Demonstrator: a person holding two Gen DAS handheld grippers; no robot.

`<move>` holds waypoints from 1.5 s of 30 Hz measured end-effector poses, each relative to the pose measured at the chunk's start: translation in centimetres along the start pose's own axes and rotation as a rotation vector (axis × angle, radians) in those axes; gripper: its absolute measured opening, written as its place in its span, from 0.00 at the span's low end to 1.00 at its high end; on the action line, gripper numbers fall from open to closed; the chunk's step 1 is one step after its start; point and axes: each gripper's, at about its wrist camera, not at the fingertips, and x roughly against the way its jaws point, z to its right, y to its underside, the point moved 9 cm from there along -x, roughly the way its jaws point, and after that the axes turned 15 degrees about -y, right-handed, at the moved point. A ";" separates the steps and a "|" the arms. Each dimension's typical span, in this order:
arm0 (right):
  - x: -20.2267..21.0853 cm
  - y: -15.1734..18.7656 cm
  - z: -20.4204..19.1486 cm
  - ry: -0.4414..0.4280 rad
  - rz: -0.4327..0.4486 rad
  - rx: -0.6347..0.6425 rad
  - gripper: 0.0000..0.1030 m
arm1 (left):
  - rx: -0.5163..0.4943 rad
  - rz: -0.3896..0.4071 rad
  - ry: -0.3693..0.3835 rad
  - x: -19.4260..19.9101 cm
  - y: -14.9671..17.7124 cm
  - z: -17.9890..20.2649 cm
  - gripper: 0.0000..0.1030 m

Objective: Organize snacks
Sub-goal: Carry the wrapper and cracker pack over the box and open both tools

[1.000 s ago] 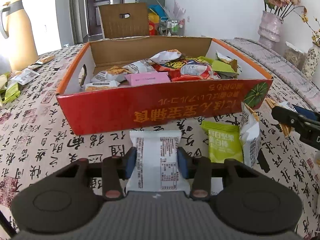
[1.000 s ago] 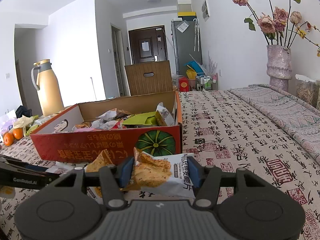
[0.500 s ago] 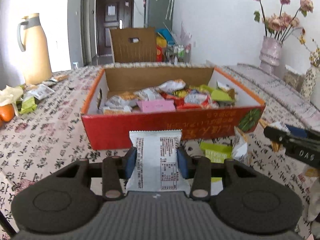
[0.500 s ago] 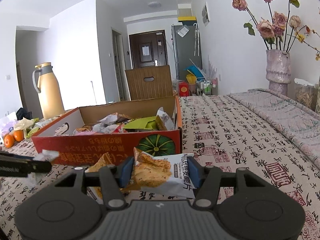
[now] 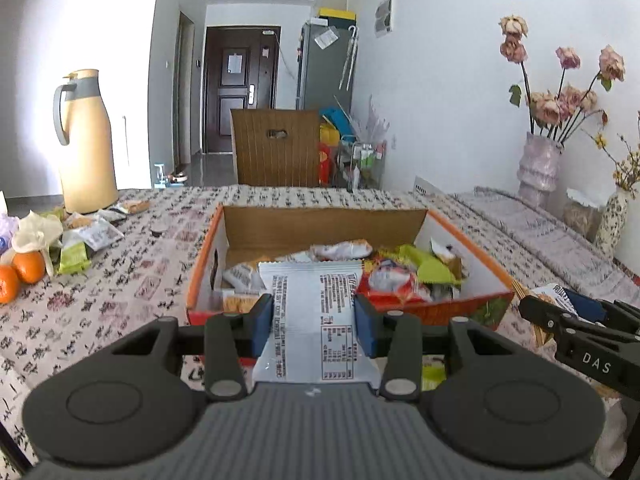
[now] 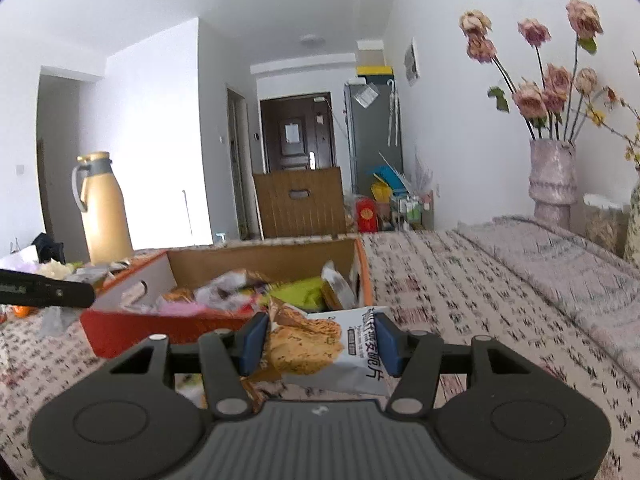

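Landmark: tan thermos jug, upright on the far left of the tabletop, which wears a cloth printed with black characters. Two oranges lie in front of the jug, toward the left edge. Right of the jug, beyond the tabletop: brown chair back; behind it a dark door and grey fridge. Far right of the jug, against the wall: pink vase with dried roses.

The letters "DAS" stand in white on the black finger of the right tool, at the right edge of the left wrist view. The white packet and the crisp packet bear print too small to read. The cloth on the table carries calligraphy characters, none legible.
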 end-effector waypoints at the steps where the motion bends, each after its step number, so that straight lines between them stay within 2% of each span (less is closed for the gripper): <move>1: -0.1 -0.4 -0.3 -0.002 0.008 0.004 0.54 | 0.002 0.005 -0.002 0.0 -0.3 0.0 0.42; 12: -3.3 -4.0 -1.9 -0.023 0.042 0.031 0.54 | 0.034 0.054 -0.031 -1.2 -3.9 -0.3 0.42; 26: -9.3 -8.2 -2.4 -0.033 0.064 0.062 0.54 | 0.080 0.061 -0.083 -6.2 -7.6 -0.3 0.42; 33: -12.6 -8.0 -1.5 -0.026 0.051 0.038 0.54 | 0.112 0.065 -0.126 -9.4 -8.0 -0.6 0.42; 38: -13.7 -6.6 -1.1 -0.045 0.018 0.020 0.54 | 0.118 0.018 -0.133 -11.3 -6.6 -1.1 0.42; 45: -14.2 -5.3 -1.1 -0.042 -0.014 0.027 0.54 | 0.092 0.006 -0.121 -11.5 -5.6 -0.6 0.42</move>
